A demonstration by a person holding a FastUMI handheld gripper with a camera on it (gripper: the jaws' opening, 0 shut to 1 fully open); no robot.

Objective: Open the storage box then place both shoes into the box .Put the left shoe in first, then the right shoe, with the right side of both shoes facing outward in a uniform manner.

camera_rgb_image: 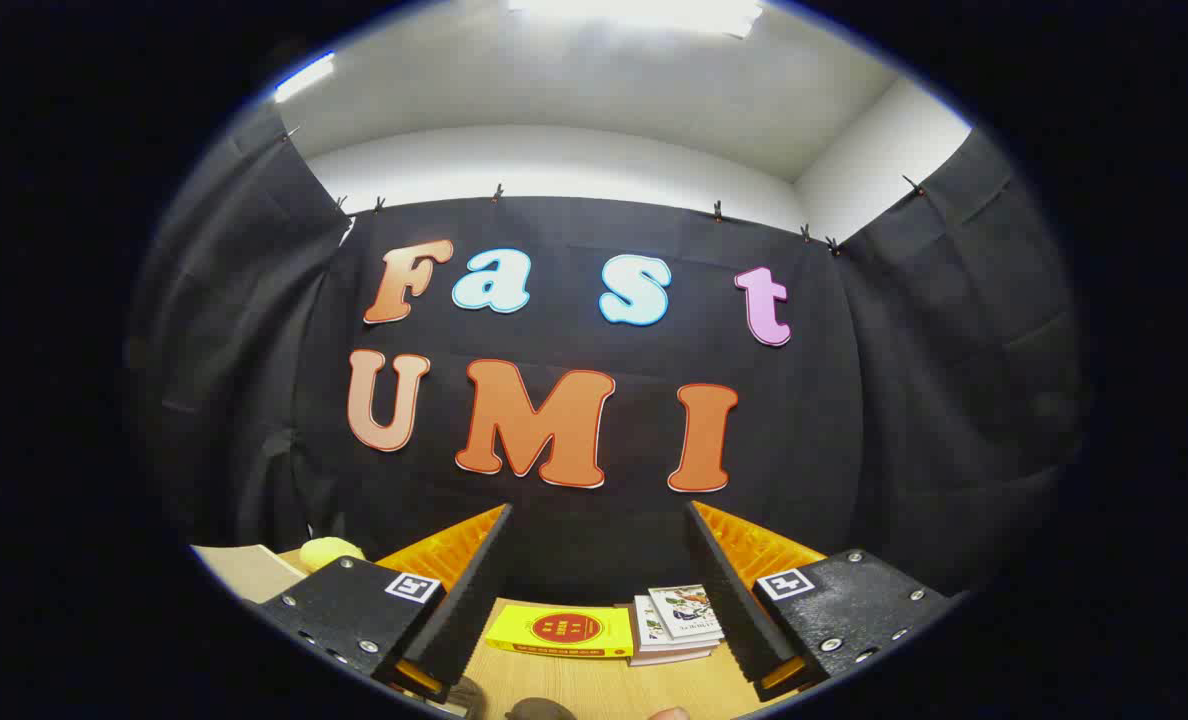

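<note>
Neither the storage box nor either shoe can be made out for certain. Low between the fingers, at the near edge of the table (594,685), sit two dark rounded shapes (539,709) too cut off to name; they may be shoe parts. The gripper (599,580) stands wide apart and holds nothing, aimed level at the booth wall rather than down at the work. Just ahead, between the fingers, lie a yellow book (559,630) and, touching its right side, a small stack of books (676,625). Beyond the left finger rests a yellow soft thing (329,550). By my reading the task has not begun: the next move calls for tipping the tool downward to find the box and its lid.
</note>
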